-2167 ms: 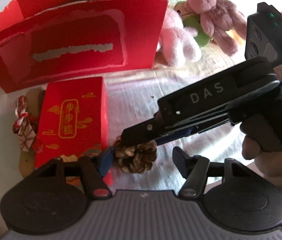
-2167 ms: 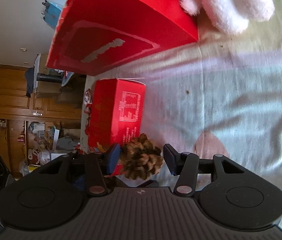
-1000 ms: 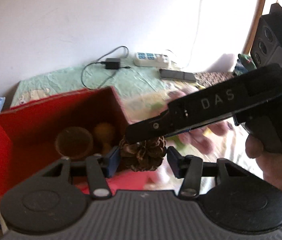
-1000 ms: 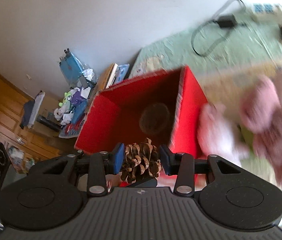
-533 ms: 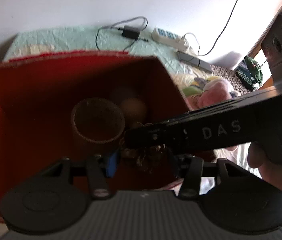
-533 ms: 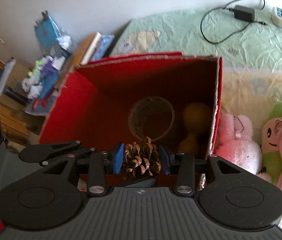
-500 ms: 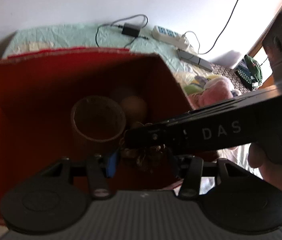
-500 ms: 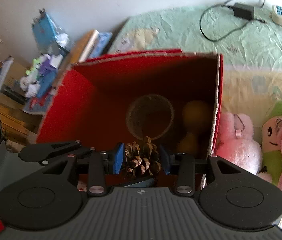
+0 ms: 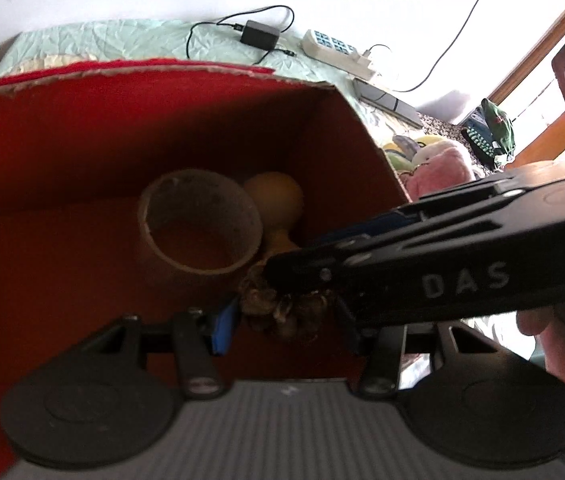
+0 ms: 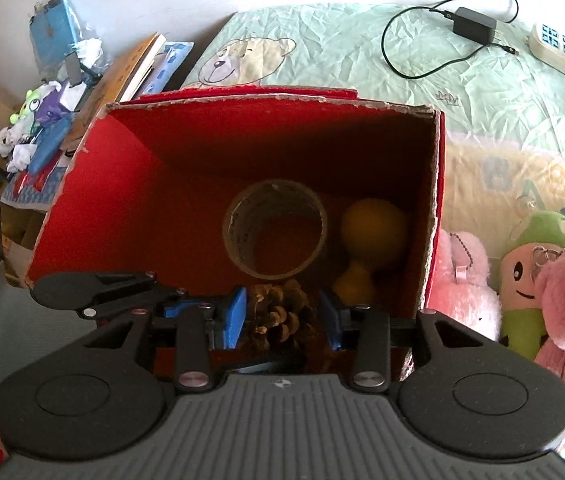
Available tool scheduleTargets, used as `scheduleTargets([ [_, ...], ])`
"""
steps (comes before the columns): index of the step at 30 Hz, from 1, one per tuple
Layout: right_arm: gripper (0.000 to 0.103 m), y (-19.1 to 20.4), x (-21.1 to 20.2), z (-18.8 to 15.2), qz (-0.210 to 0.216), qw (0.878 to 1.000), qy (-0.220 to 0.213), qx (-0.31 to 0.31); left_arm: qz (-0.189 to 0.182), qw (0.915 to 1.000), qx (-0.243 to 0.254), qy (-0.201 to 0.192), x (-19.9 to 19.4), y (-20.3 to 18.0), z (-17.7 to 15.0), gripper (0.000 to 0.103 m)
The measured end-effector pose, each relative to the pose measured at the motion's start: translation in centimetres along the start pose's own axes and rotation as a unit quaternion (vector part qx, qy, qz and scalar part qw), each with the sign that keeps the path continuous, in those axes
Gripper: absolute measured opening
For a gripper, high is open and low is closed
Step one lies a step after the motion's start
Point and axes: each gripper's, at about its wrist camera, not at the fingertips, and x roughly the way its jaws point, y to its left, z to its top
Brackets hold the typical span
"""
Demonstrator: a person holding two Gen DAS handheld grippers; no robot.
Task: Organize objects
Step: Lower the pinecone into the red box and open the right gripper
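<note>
We are in a home, most likely a bedroom: a bedsheet point(image 10: 322, 52) printed with a cartoon bear covers the surface, and plush toys point(image 10: 538, 288) lie on it. We also see a charger point(image 10: 474, 24) and a power strip point(image 10: 562, 52) by the wall, and books point(image 10: 138, 68) stacked beside the bed.

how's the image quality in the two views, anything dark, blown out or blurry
Left wrist view: inside of the red box is dim, the pine cone dark and soft, the window at right blown out. Right wrist view: sharper and evenly lit, pine cone clear, fisheye bending at the edges.
</note>
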Motion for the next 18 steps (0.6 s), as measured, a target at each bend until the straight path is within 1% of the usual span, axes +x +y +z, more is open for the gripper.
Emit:
scheduleTargets([
  [4, 0.044, 0.09, -0.17, -0.06, -0.006, 1.000, -0.008, 0.011, 0.013, 0.9999, 0.004, 0.003, 0.00, 0.29, 0.02, 0.053],
  [7, 0.045, 0.34, -0.13, -0.22, -0.014, 1.000, -0.016, 0.012, 0.010, 0.9998, 0.002, 0.014, 0.22, 0.49, -0.02, 0.053],
  [9, 0.045, 0.34, -0.12, -0.31, -0.018, 0.999, -0.022, 0.015, 0.013, 0.9997, 0.005, 0.019, 0.37, 0.40, -0.07, 0.056],
  [13, 0.045, -0.15, -0.47, -0.43, -0.022, 0.998, -0.039, 0.034, 0.023, 0.9996, 0.006, 0.017, 0.37, 0.25, 0.03, 0.057],
  [18, 0.045, -0.40, -0.86, -0.93, -0.026, 0.997, -0.053, 0.046, 0.025, 0.9996, 0.003, 0.013, 0.08, 0.35, 0.12, 0.058],
])
